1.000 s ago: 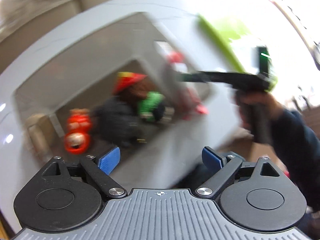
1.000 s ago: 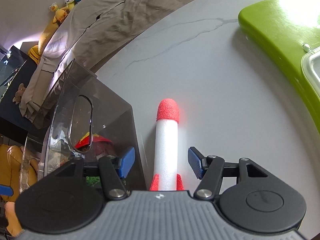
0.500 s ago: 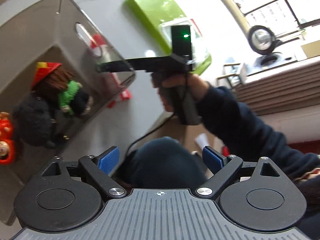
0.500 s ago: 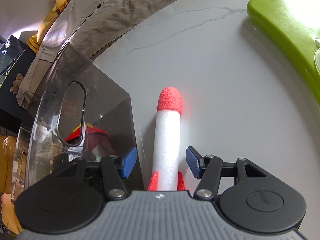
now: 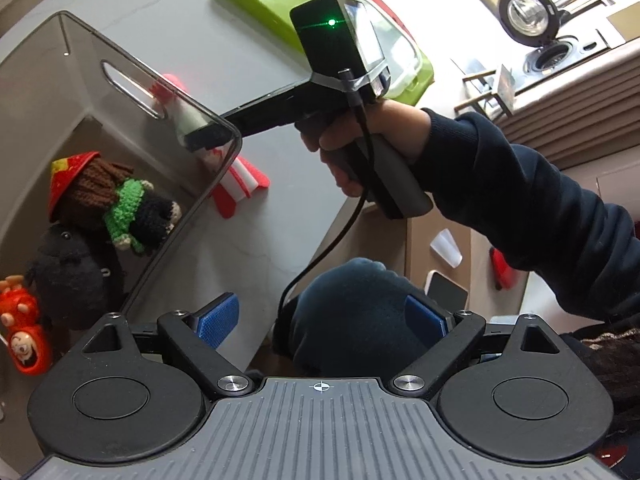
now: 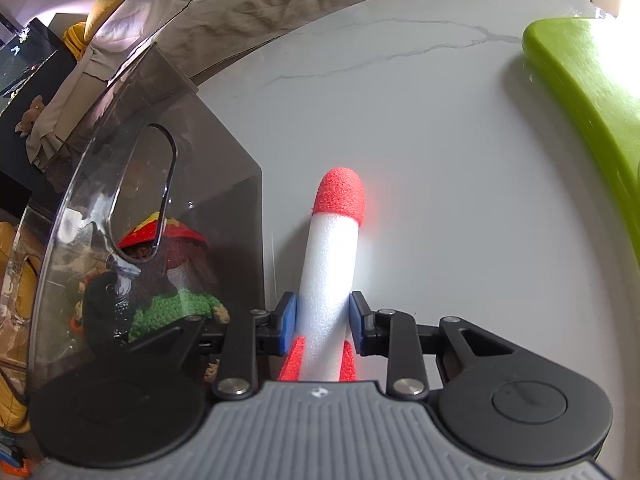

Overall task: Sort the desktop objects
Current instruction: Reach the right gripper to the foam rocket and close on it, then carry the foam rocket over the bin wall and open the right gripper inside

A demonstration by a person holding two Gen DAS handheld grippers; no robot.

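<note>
The right hand-held gripper (image 6: pixel 322 322) was closing on the foam rocket (image 6: pixel 334 276), its blue pads pressed against the white shaft just above the red fins. The rocket lay flat on the grey marbled desk (image 6: pixel 440 140), just beside the smoky clear plastic bin (image 6: pixel 224 168) that held a crocheted doll (image 5: pixel 116 196). The foam looked soft and grainy, so I judged a light squeeze low on the round shaft best, then a straight lift clear of the bin wall. The left hand-held gripper (image 5: pixel 322 322) hung wide and empty near the desk's front edge.
</note>
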